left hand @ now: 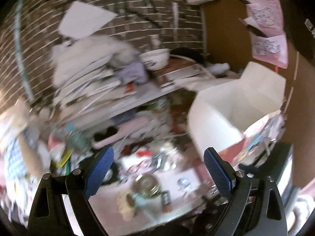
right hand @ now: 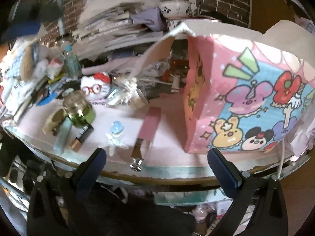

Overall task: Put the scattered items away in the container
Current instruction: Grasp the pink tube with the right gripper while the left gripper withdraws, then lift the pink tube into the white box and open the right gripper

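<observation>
The container, a pink box (right hand: pixel 246 102) printed with cartoon animals, stands open on the desk (right hand: pixel 173 137), ahead and to the right of the right claw (right hand: pixel 157 167). Its flaps are raised and its inside (left hand: pixel 246 106) is white. The right claw is spread wide and holds nothing; it hangs at the near edge of the desk. The scattered items lie left of the box: a green glass jar (right hand: pixel 79 110), a battery (right hand: pixel 82 135) just beside it, a blue wrapped candy (right hand: pixel 116 129) and a white cat plush (right hand: pixel 95 88) with red glasses. The left claw (left hand: pixel 158 169) is also wide and empty, above the jar (left hand: pixel 146 184). This view is blurred.
</observation>
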The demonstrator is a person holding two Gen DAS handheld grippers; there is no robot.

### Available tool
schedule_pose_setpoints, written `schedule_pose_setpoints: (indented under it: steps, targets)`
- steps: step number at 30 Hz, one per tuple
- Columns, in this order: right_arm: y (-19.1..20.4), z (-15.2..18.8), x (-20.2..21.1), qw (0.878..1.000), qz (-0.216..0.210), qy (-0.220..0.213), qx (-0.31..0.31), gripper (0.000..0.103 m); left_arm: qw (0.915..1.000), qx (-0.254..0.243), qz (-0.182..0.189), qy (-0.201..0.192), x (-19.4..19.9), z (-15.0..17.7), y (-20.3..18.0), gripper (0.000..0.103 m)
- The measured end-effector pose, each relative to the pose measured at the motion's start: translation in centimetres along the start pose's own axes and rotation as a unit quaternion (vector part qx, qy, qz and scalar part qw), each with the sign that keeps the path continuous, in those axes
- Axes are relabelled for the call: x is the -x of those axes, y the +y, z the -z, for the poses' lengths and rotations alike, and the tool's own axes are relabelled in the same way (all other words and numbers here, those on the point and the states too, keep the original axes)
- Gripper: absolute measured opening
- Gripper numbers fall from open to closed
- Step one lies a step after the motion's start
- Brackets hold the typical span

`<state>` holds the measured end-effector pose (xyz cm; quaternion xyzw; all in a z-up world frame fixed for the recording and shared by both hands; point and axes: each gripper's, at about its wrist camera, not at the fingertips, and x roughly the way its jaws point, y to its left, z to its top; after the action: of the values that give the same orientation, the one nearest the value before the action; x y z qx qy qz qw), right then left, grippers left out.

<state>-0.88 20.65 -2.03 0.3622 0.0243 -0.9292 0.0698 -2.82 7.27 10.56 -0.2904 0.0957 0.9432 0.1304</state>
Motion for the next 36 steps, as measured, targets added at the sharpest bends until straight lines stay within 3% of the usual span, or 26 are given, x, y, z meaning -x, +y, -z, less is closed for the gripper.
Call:
schedule_pose_setpoints:
  steps: [1, 3, 6, 8, 11, 21, 26, 32, 36]
  targets:
    - [0.1, 0.0, 0.0, 1.000, 0.000, -0.003, 0.000, 0.098, 0.9999, 0.012, -0.009, 0.001, 0.0, 0.9, 0.7, 0.092]
    - [0.4, 0.0, -0.2, 1.000, 0.001, 0.001, 0.004, 0.075, 0.9992, 0.033, -0.021, 0.003, -0.2, 2.1, 1.6, 0.092]
    - [0.9, 0.2, -1.0, 1.000, 0.000, 0.014, 0.006, 0.059, 0.9977, 0.056, -0.037, 0.010, -0.6, 4.0, 3.0, 0.092]
    - [1.3, 0.4, -1.5, 1.000, 0.002, 0.021, 0.009, 0.054, 0.9977, 0.063, -0.026, 0.008, -0.7, 4.9, 3.4, 0.092]
    - [1.6, 0.5, -1.8, 1.000, 0.001, 0.020, 0.009, 0.036, 0.9972, 0.074, -0.006, 0.009, -1.3, 5.7, 3.8, 0.092]
    - [1.8, -0.8, -3.2, 1.000, 0.011, 0.014, -0.003, 0.032, 0.9958, 0.081, -0.027, 0.036, -3.3, 7.0, 4.1, 0.092]
    - [1.9, -1.2, -3.8, 1.000, 0.021, 0.009, -0.004, 0.032, 0.9953, 0.086, -0.019, 0.039, -3.5, 7.4, 4.2, 0.092]
    - [1.6, -1.2, -4.0, 1.000, 0.009, 0.001, -0.013, 0.015, 0.9952, 0.089, -0.016, 0.038, -3.5, 7.6, 4.2, 0.092]
    - [1.3, -1.1, -4.0, 1.000, 0.006, -0.001, -0.019, 0.015, 0.9950, 0.094, -0.013, 0.032, -3.3, 7.5, 4.2, 0.092]
